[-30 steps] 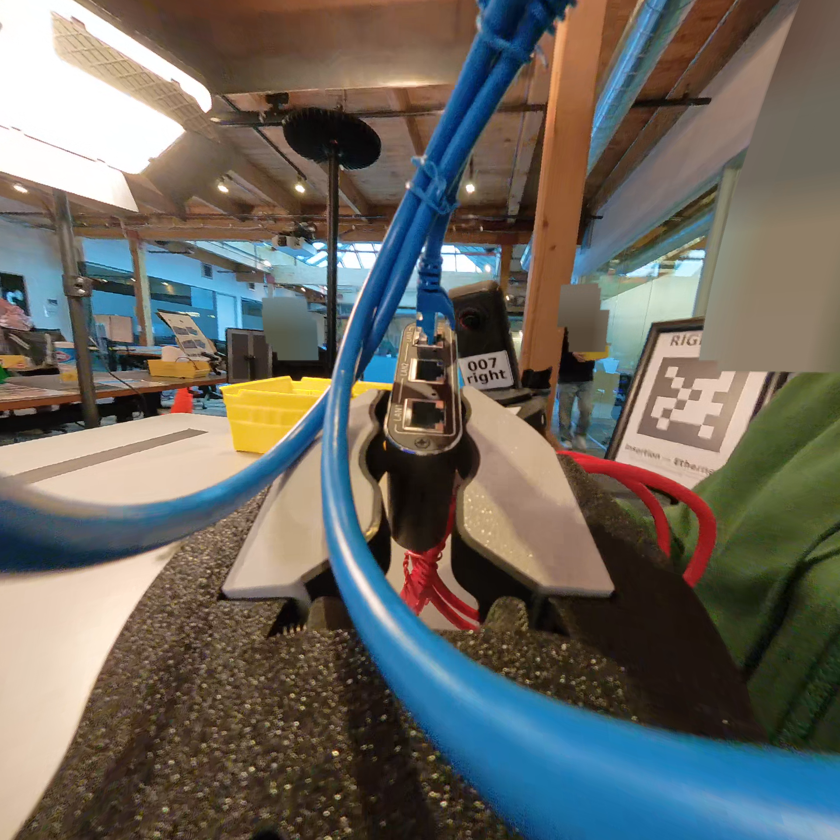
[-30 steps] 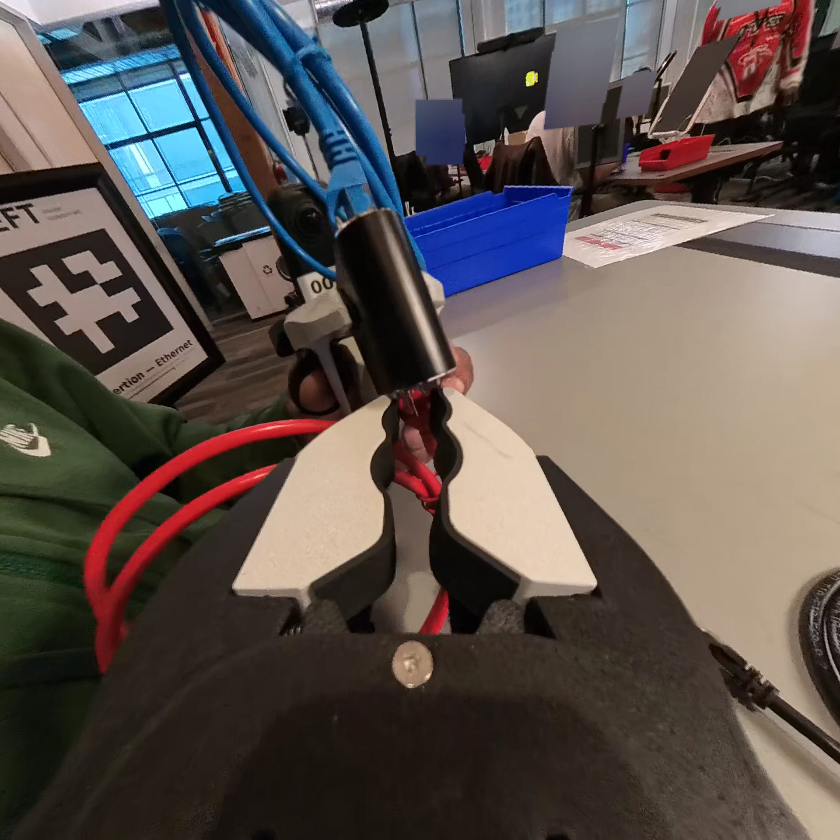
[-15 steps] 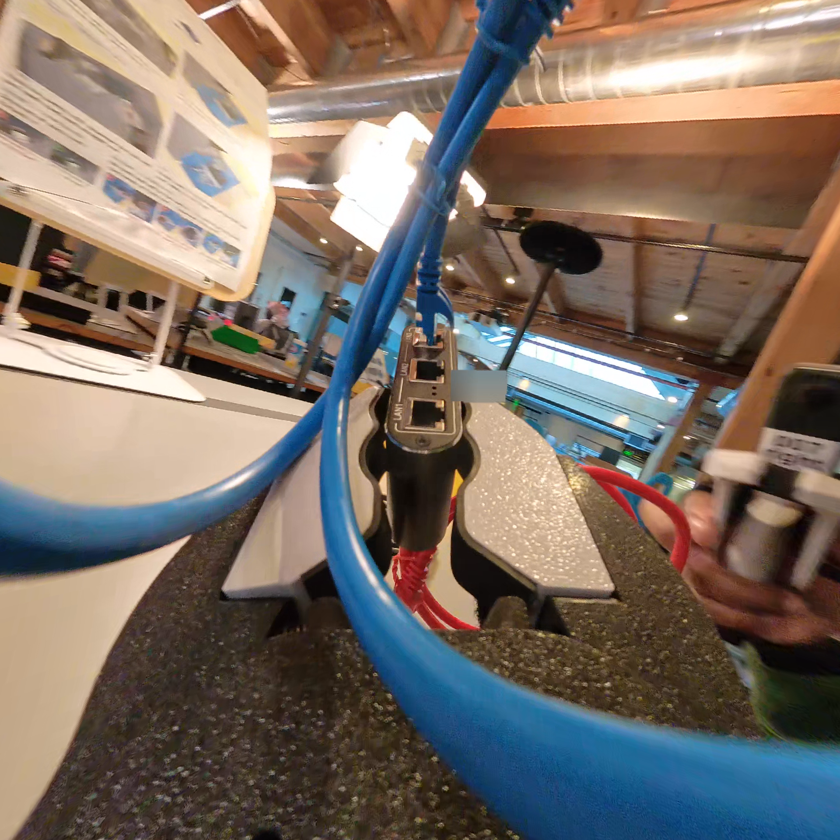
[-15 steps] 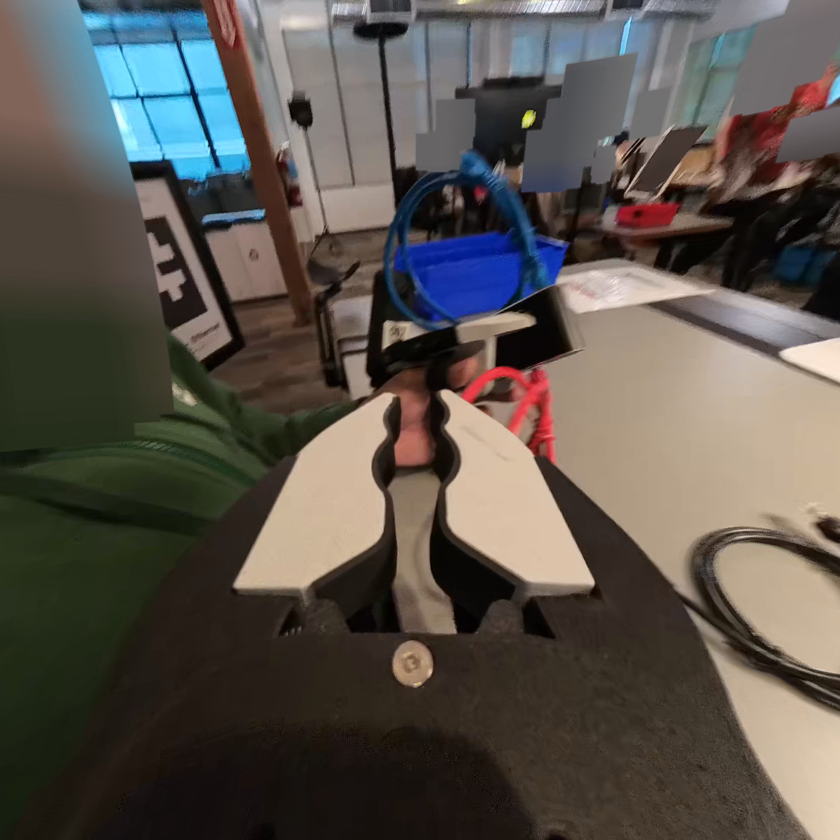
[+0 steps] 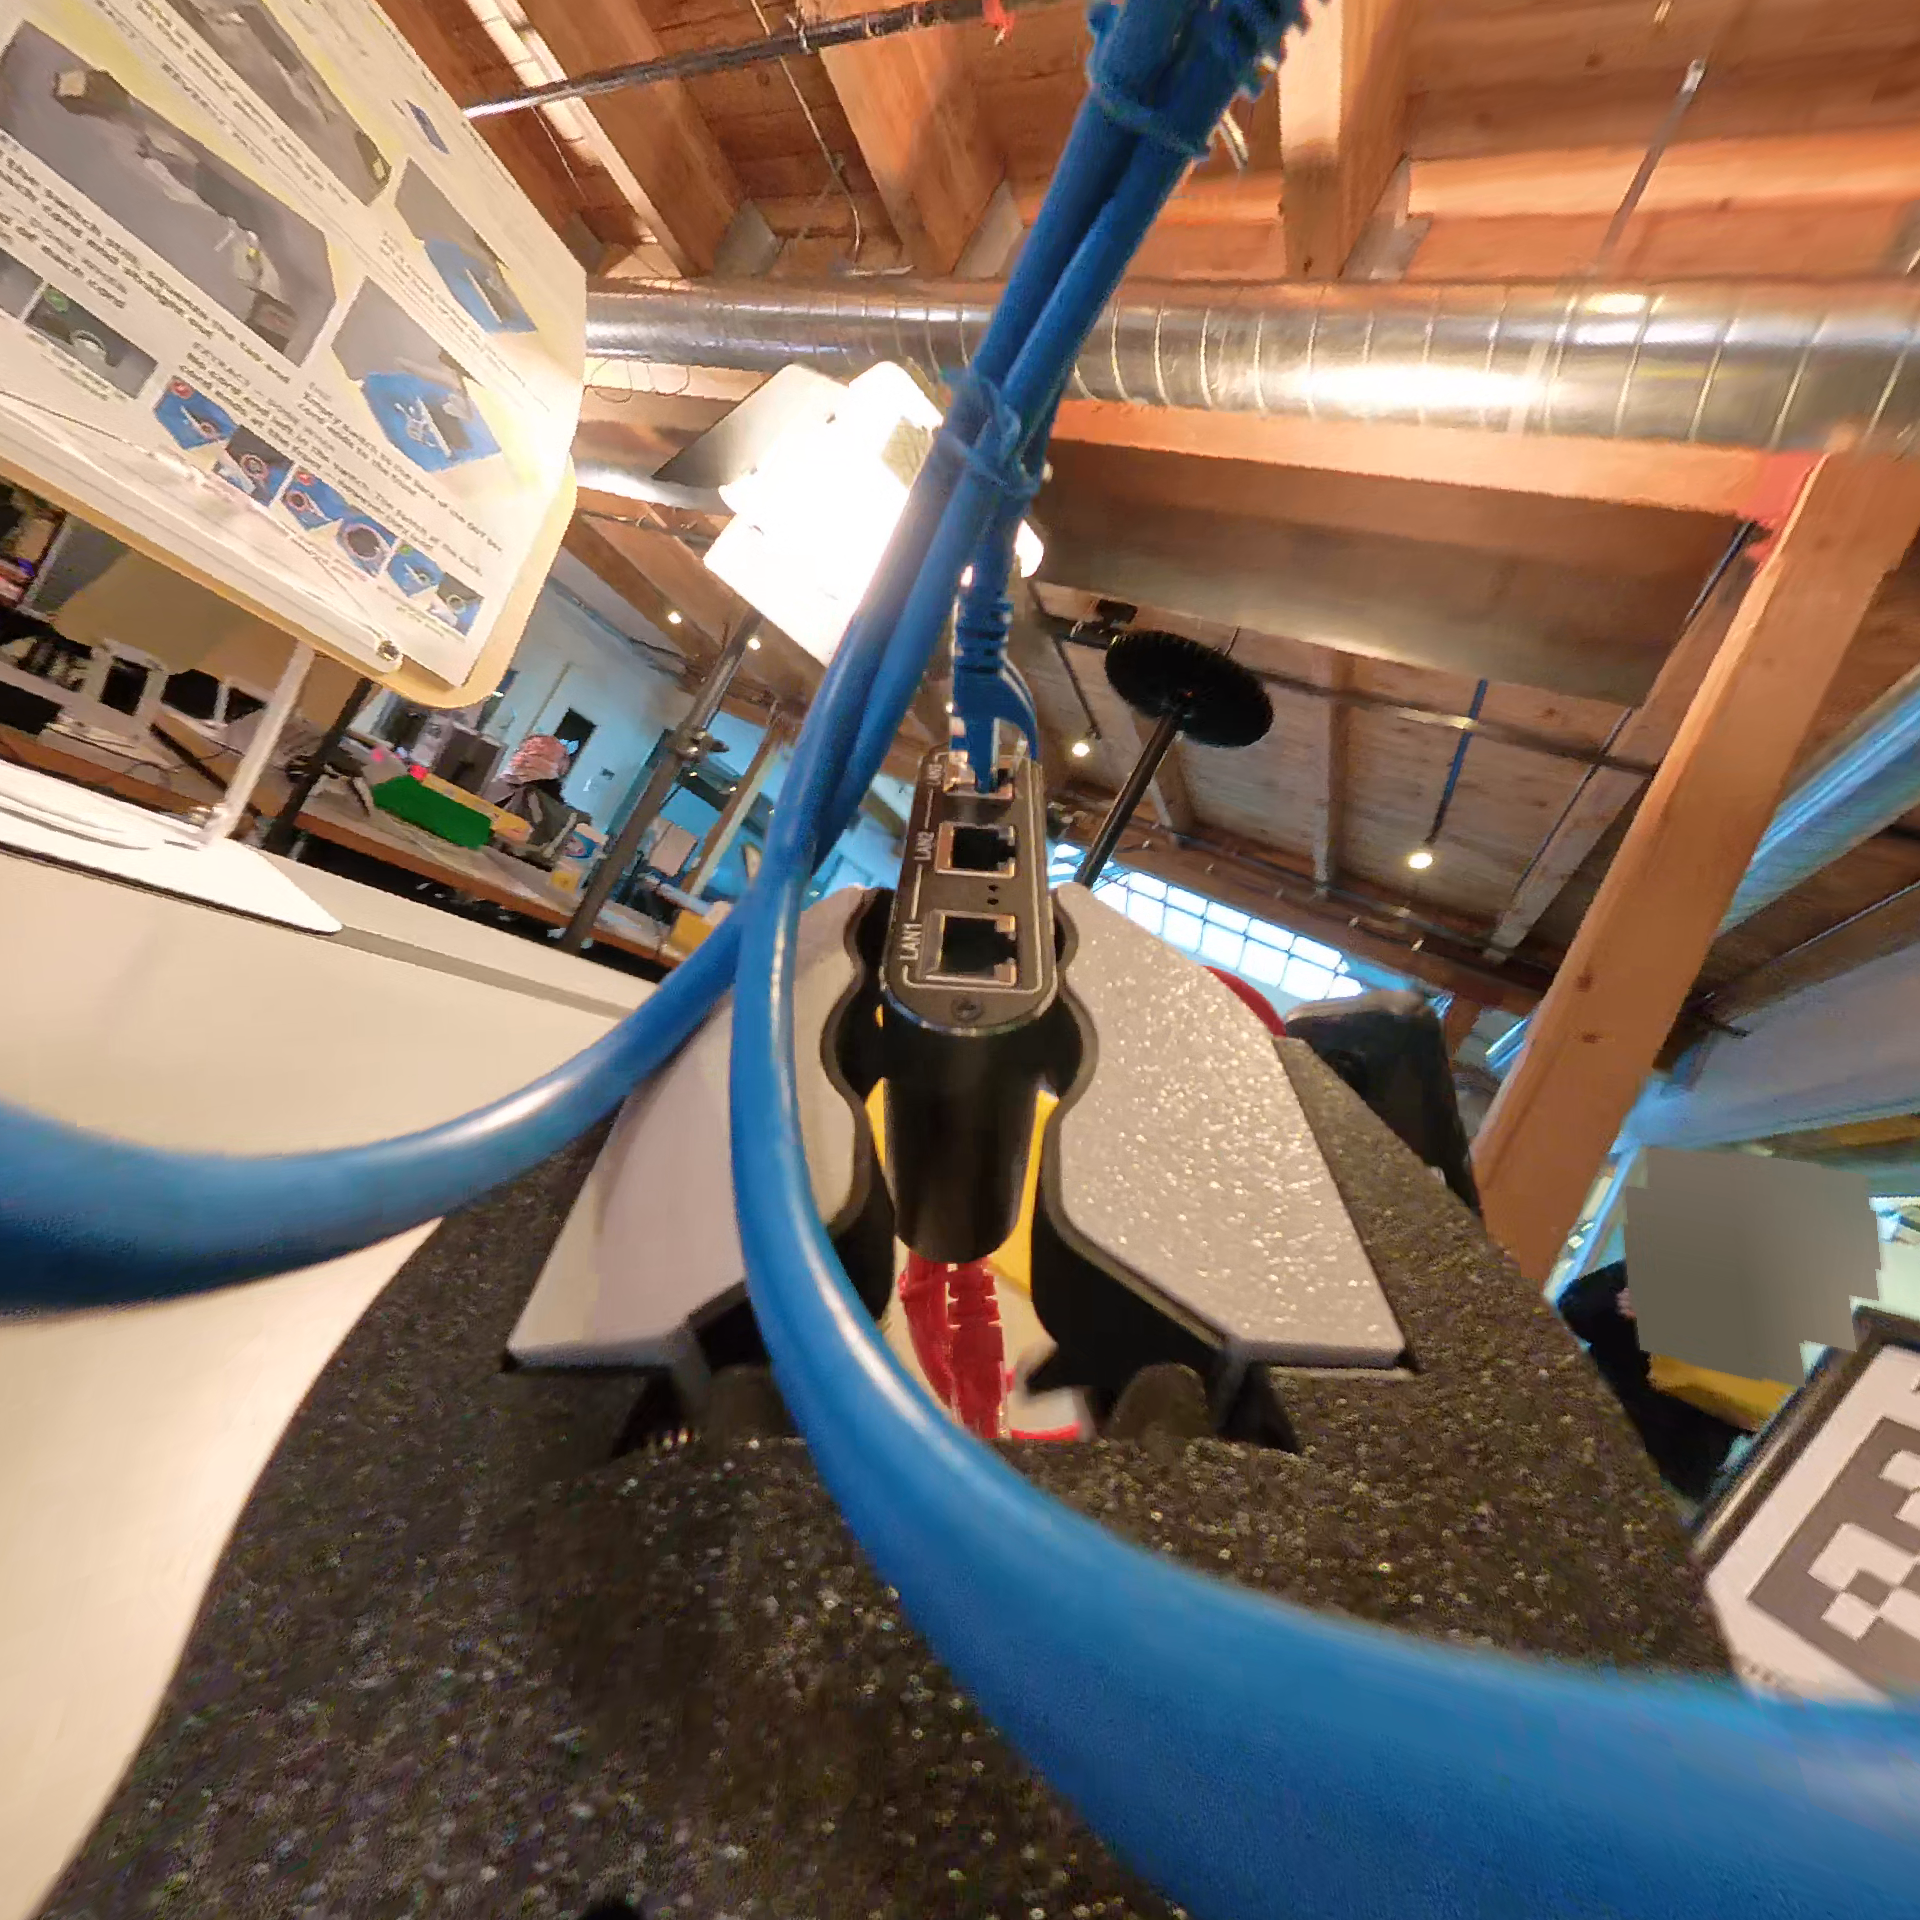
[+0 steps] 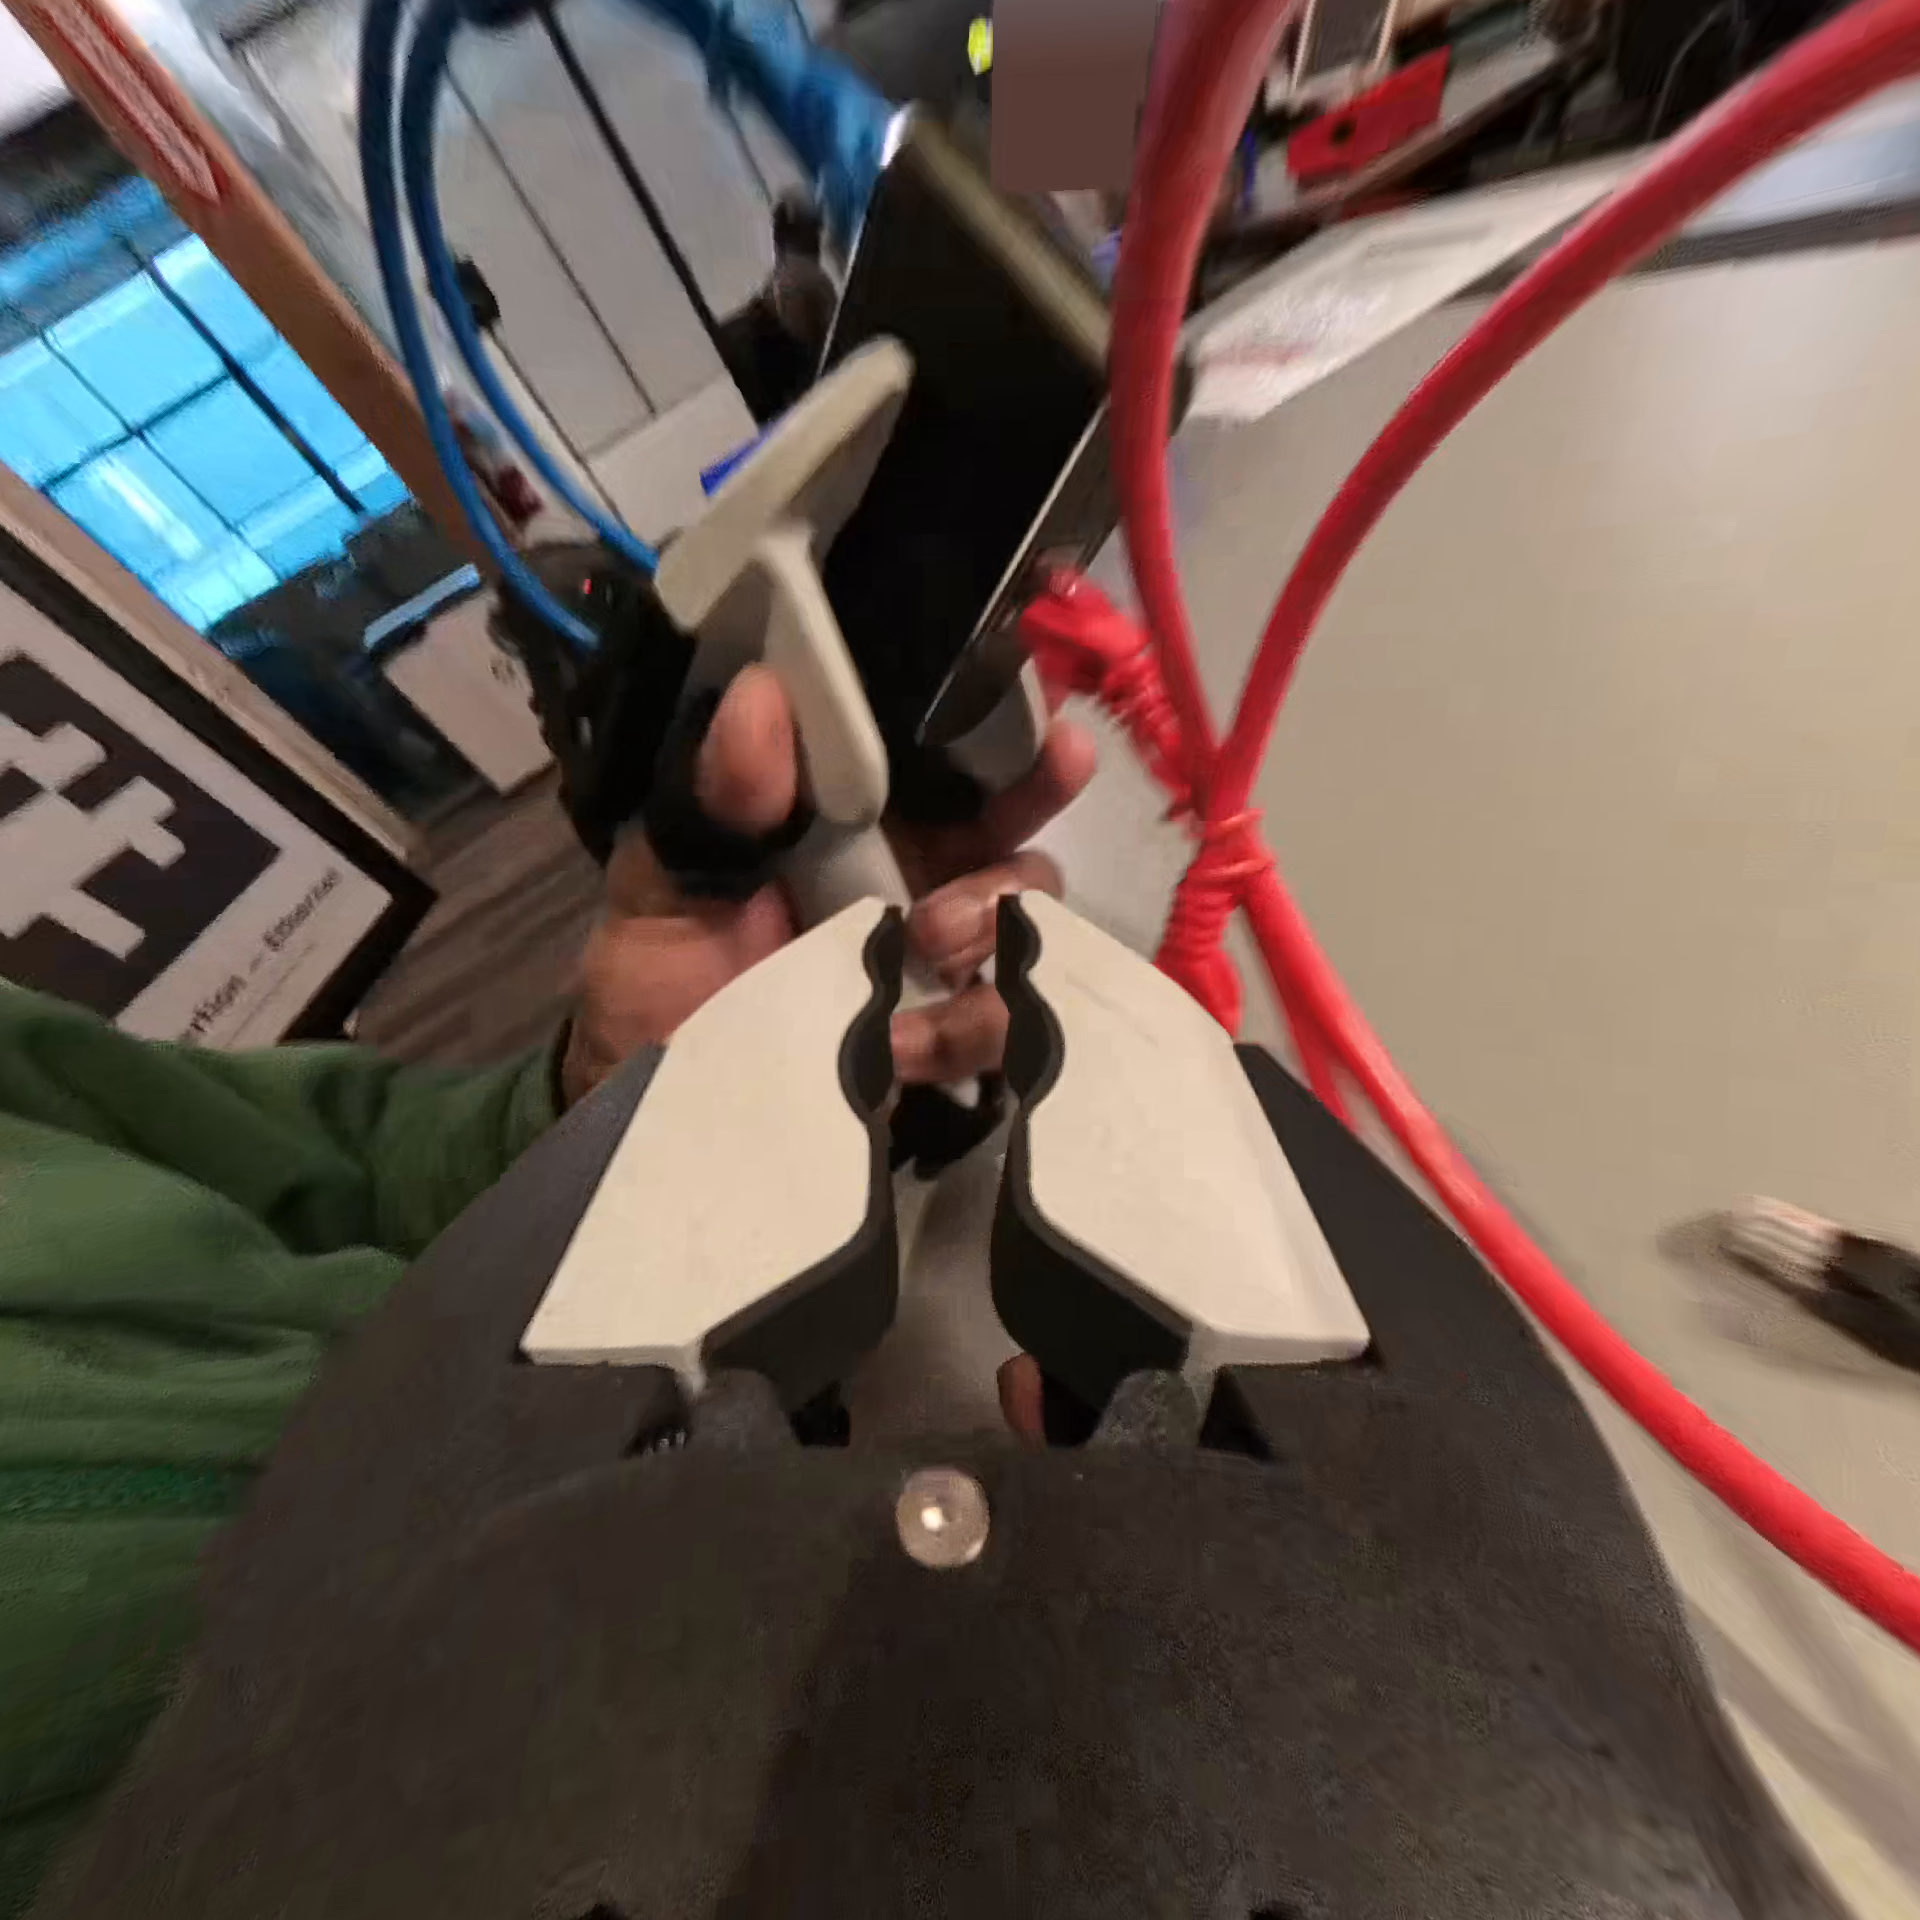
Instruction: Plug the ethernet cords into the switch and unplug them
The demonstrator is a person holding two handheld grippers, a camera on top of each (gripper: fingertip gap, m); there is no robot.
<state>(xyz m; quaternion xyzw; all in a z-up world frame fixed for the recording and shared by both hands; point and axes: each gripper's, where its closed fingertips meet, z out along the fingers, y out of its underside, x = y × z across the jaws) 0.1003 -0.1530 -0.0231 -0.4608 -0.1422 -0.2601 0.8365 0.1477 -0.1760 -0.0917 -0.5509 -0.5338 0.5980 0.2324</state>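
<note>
In the left wrist view my left gripper point(image 5: 971, 935) is shut on a black switch point(image 5: 966, 1101) and holds it upright in the air. A blue ethernet cord point(image 5: 982, 675) is plugged into its farthest port; the two nearer ports are empty. The blue cord loops close past the camera. A red cord point(image 5: 956, 1340) hangs from the switch's lower end. In the right wrist view my right gripper point(image 6: 951, 925) is nearly shut with a narrow gap and holds nothing. It sits just below the switch point(image 6: 956, 468) and the red plug point(image 6: 1081, 634).
A hand point(image 6: 675, 935) with a green sleeve point(image 6: 208, 1195) holds the left gripper. The grey table point(image 6: 1558, 727) lies to the right with a black plug point(image 6: 1808, 1262) on it. A framed marker sign point(image 6: 125, 862) stands at the left. An instruction board point(image 5: 260, 312) stands on the table. Left tips to right tips: about 9 cm.
The left gripper has tilted up and turned left, the switch still in it. The right gripper drew back, then closed in on the switch's red-cord end; the red cord now looms near.
</note>
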